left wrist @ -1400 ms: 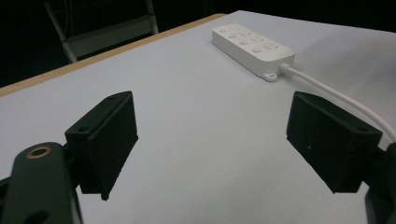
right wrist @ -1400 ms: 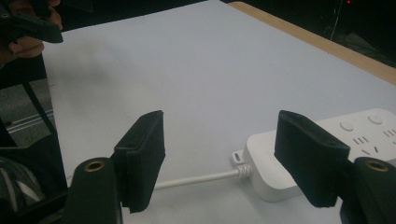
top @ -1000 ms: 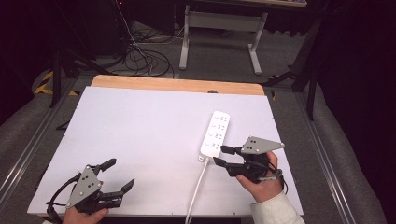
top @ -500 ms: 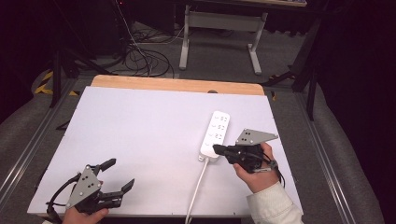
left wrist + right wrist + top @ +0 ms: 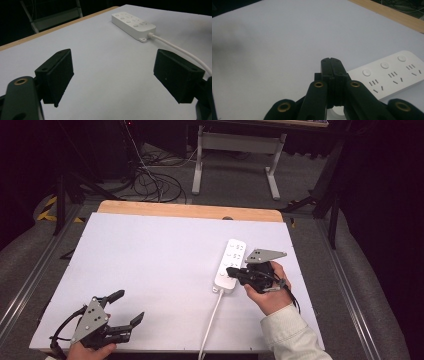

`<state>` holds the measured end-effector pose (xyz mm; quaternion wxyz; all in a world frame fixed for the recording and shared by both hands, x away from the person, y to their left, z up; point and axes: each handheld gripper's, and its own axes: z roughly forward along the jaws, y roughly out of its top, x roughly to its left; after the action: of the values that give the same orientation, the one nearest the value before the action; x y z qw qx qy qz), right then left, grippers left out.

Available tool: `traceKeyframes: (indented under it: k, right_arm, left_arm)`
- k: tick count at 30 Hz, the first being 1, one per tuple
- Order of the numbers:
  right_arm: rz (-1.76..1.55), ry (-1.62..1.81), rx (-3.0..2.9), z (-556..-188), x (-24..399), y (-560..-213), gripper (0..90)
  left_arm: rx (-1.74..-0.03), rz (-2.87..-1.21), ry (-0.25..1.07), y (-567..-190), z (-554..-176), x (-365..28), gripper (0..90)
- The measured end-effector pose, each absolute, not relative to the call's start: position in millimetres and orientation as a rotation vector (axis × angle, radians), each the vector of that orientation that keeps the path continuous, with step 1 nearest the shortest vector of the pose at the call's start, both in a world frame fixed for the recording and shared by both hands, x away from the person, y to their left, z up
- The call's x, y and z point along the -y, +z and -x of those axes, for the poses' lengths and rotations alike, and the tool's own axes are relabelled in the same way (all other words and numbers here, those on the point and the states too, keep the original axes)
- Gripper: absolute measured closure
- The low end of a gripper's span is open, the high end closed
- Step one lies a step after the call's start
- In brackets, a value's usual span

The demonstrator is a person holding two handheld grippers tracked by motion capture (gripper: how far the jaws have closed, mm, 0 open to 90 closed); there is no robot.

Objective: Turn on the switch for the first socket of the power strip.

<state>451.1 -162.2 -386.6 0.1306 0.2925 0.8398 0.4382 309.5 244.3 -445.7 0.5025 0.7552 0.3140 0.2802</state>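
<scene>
While the left claw (image 5: 120,312) rests at the near left corner of the white surface (image 5: 150,260) with its jaws wide apart and empty, the right claw (image 5: 231,270) has just closed with nothing between its jaws, its tip over the near end of the white power strip (image 5: 231,263), right of centre.

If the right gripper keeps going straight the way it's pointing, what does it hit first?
Probably the power strip: the right gripper, jaws shut, points left across its cord end. Depth is unclear, so it may pass just above.
</scene>
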Motion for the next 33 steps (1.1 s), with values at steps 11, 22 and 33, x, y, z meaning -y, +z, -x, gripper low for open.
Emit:
traceKeyframes:
  k: [11, 22, 33]
  right_arm:
    - [-0.891, 1.197, -2.447, -475.6, 155.4, -401.2, 90.0]
    - [-0.904, 1.104, -2.478, -494.8, 144.2, -421.1, 90.0]
    - [-0.938, 1.062, -2.493, -503.8, 140.9, -436.5, 90.0]
  left_arm:
    - [-0.761, -1.824, 0.676, -446.1, -309.9, -244.3, 16.9]
    - [-0.757, -1.828, 0.682, -446.0, -310.2, -244.9, 16.9]
    - [-0.755, -1.83, 0.686, -446.3, -310.5, -244.8, 16.9]
